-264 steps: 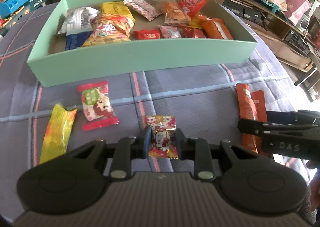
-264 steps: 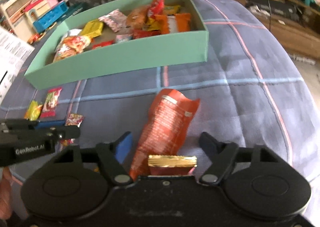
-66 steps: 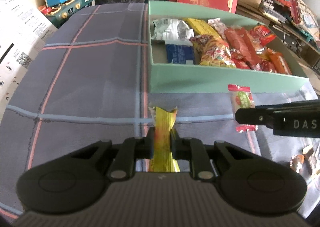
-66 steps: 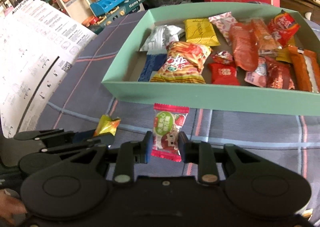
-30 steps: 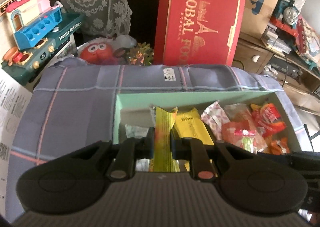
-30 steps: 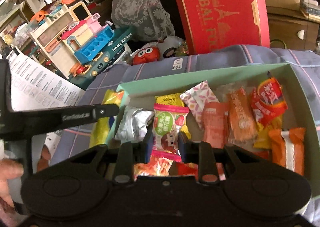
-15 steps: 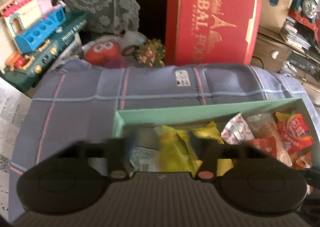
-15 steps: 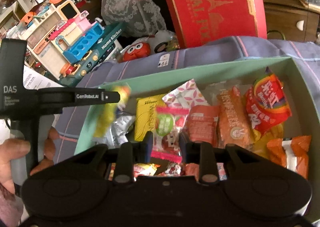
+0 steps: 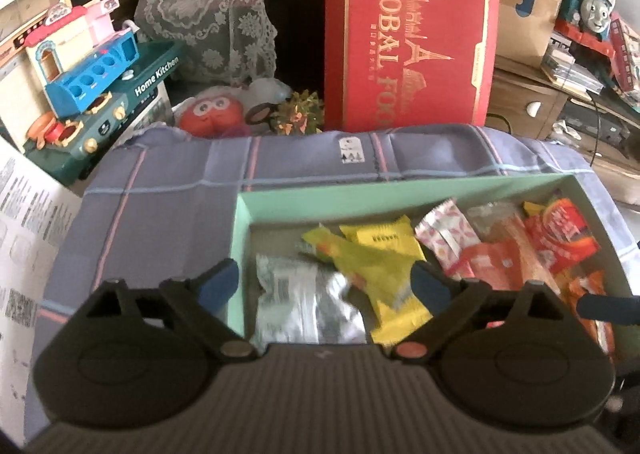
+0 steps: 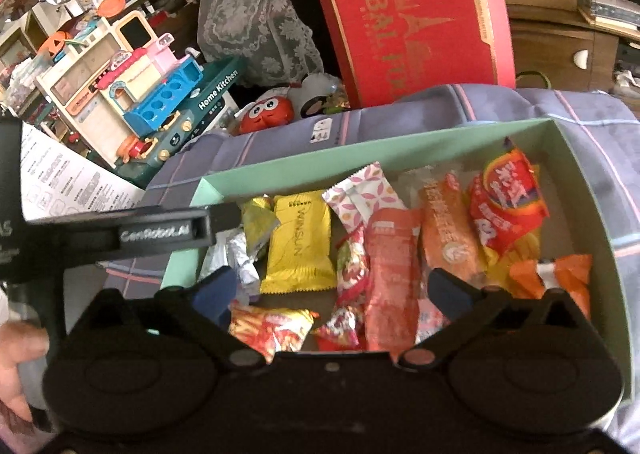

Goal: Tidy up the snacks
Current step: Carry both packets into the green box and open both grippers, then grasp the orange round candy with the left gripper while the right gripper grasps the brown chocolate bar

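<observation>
Snacks lie heaped inside the mint-green box (image 10: 400, 152) on the plaid cloth (image 9: 160, 214), both the left gripper (image 9: 324, 286) and right gripper (image 10: 336, 294) hover over it with jaws spread and empty, so I judge the sorting nearly finished, with no stray packets visible outside.

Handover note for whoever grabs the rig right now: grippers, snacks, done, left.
Left gripper: open, empty, over the left end of the green box.
Right gripper: open, empty, over the middle of the box.
Snacks: the long yellow-green pack lies in the box across the yellow packet and beside the silver pack. The red-and-green candy lies in the box against the long pink-red pack.
Done: both packs are dropped in the box.
Left: no loose snack shows on the cloth in either view; the near side is out of view, so check there.
</observation>
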The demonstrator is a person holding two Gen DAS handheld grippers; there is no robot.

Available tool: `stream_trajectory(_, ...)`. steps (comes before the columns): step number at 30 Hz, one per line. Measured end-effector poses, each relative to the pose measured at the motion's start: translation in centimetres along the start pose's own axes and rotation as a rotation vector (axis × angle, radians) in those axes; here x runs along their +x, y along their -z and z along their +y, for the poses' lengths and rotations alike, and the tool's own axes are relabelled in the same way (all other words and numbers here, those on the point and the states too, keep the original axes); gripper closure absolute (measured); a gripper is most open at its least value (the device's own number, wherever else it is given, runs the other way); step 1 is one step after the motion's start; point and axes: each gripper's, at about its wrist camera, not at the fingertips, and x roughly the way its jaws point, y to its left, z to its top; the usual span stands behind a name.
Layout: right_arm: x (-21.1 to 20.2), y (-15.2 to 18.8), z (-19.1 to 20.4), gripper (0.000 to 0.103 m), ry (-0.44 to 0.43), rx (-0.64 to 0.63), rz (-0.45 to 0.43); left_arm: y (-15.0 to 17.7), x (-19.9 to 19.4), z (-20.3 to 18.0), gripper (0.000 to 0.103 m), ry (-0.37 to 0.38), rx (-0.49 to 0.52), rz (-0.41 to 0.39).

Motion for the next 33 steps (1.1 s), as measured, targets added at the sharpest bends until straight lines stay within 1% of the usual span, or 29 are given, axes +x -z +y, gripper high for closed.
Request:
stream_trajectory(7,-3.6,2.3,-0.6,0.000,0.033,-0.005,-0.010,4.1,-4.2,-1.2,0.003,0.041,-0.007,-0.003)
stream_trajectory(13,-6.7,5.0,-1.7,0.000,0.055,0.030,-0.022,7.9,-7.4,-3.0,0.002,0.079,0.011,0.005)
stream_trajectory(20,-10.4,7.8,-2.7,0.000,0.060,0.045,-0.055,10.8,-10.6,-4.9,0.000,0.108,0.033,-0.011)
stream_trajectory(25,-12.1,9.9,-3.9,0.000,0.066,0.061,-0.055,12.4,-11.7,-6.5,0.000,0.128,0.060,-0.006)
stream_trajectory(33,-13.2,13.5,-7.0,0.000,0.087,0.113,-0.027,15.9,-11.3,-8.9,0.000,0.150,0.110,0.049)
